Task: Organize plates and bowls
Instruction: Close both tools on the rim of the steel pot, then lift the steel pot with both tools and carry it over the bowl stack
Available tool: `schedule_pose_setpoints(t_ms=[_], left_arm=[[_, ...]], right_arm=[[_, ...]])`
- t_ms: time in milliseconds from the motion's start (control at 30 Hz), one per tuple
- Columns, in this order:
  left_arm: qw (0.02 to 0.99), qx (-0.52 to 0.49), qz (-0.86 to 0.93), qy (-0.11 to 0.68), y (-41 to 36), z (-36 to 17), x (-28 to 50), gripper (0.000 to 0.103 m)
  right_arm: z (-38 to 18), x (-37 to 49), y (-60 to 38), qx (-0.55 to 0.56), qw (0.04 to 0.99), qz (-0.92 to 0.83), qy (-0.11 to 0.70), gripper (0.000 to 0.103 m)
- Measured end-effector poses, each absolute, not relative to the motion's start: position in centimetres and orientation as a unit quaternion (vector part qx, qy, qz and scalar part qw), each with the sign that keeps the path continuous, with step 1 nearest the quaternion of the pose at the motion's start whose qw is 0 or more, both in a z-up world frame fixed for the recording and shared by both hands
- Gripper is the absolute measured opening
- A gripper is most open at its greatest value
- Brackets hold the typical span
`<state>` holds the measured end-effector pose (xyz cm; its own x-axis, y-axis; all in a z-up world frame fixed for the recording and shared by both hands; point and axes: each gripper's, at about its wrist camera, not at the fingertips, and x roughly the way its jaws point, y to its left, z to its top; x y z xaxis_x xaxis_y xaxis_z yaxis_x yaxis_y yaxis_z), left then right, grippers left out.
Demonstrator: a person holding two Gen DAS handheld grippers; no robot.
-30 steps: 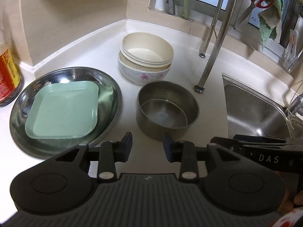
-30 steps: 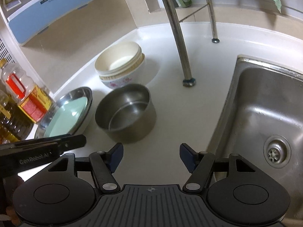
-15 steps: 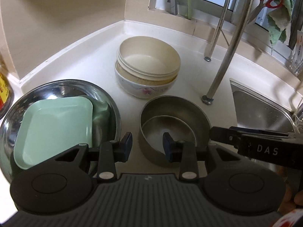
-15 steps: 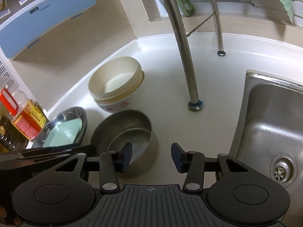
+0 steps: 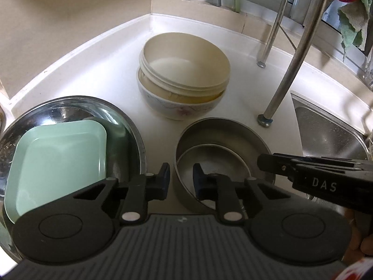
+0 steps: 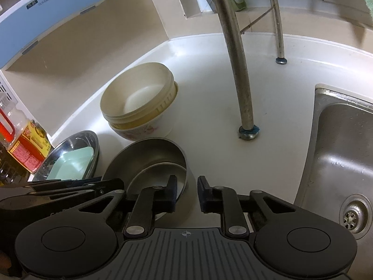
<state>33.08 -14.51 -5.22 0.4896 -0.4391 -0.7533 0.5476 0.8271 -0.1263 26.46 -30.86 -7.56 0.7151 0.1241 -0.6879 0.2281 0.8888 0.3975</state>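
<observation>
A deep steel bowl [image 5: 223, 137] [image 6: 149, 154] stands on the white counter close in front of both grippers. My left gripper [image 5: 181, 178] straddles its left wall, one finger outside and one inside. The jaws are closing, and a sliver of counter shows beside the wall. My right gripper [image 6: 187, 192] straddles the bowl's right wall in the same way and is also closing, with a gap still visible. Behind the bowl, a cream bowl [image 5: 184, 70] [image 6: 137, 98] sits nested in a floral bowl [image 5: 177, 109]. At the left a green square plate [image 5: 58, 158] [image 6: 72, 165] lies in a round steel plate [image 5: 70, 107].
A steel sink [image 5: 326, 135] [image 6: 338, 140] opens at the right. Rack legs [image 5: 286, 74] [image 6: 237, 70] stand on the counter behind the bowl. Oil bottles [image 6: 23, 144] stand at the far left, beside the steel plate. Walls close the corner behind the stacked bowls.
Both grippers have moved forward and a little down onto the steel bowl. The right jaws have narrowed from wide apart, and the left jaws have narrowed slightly. The dishes have not moved.
</observation>
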Motion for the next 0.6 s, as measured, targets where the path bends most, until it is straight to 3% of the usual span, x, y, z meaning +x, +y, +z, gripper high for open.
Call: schedule_pose_setpoints(t_ms=[200, 600], left_arm=[[0.859, 0.065, -0.289, 0.418, -14.5, -5.4, 33.1, 0.011], [0.862, 0.055, -0.303, 0.403, -14.2, -3.9, 32.3, 0.01]], right_arm=[[-7.6, 26.6, -30.8, 0.233, 0.898, -0.022, 0.373, 0.01], [-5.6, 25.5, -30.9, 0.237, 0.903, -0.032, 0.358, 0.009]])
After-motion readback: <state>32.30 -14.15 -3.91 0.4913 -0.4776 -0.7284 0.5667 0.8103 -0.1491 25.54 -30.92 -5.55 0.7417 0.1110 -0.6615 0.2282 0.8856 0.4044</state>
